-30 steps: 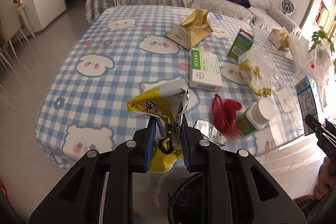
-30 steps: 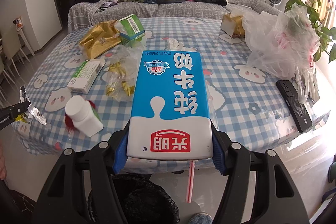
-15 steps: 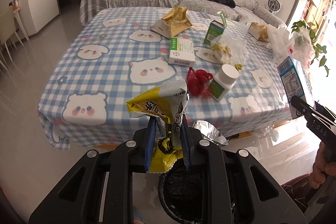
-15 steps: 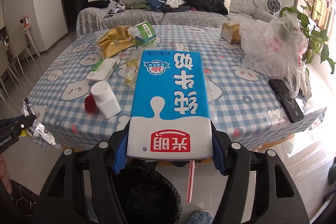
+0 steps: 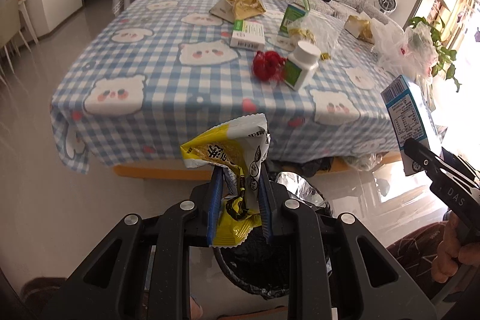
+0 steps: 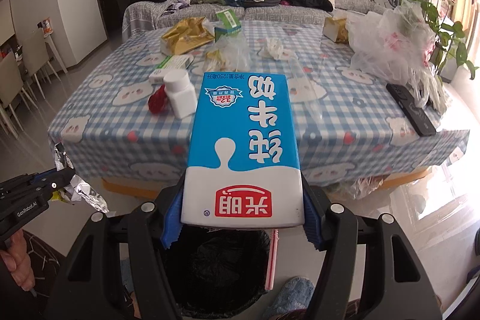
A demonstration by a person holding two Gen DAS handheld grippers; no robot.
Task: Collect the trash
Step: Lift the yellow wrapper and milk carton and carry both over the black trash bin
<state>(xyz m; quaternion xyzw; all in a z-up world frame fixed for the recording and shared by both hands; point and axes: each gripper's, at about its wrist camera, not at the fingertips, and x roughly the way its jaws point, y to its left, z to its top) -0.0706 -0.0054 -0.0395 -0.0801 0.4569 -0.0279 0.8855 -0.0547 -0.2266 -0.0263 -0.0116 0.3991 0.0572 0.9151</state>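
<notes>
Both hands are at the dropping step. The left gripper (image 5: 240, 200) has its jaws nearly closed, pinching a yellow wrapper (image 5: 228, 152); the right gripper (image 6: 240, 218) has its jaws about half open, clamped on the sides of a blue milk carton (image 6: 243, 146) with a pink straw (image 6: 272, 257) hanging from its near end. Each load hangs off the bench (image 5: 168, 74), over or just beside the mouth of the black-lined bin (image 6: 216, 269) on the floor.

To do it well, I would centre each load over the liner before letting go: the wrapper is light and could drift past the rim, and the long carton could catch it.

From these views the bin looks empty, though its bottom is dark. A clear bag (image 6: 390, 50) on the bench holds something I cannot make out.
</notes>
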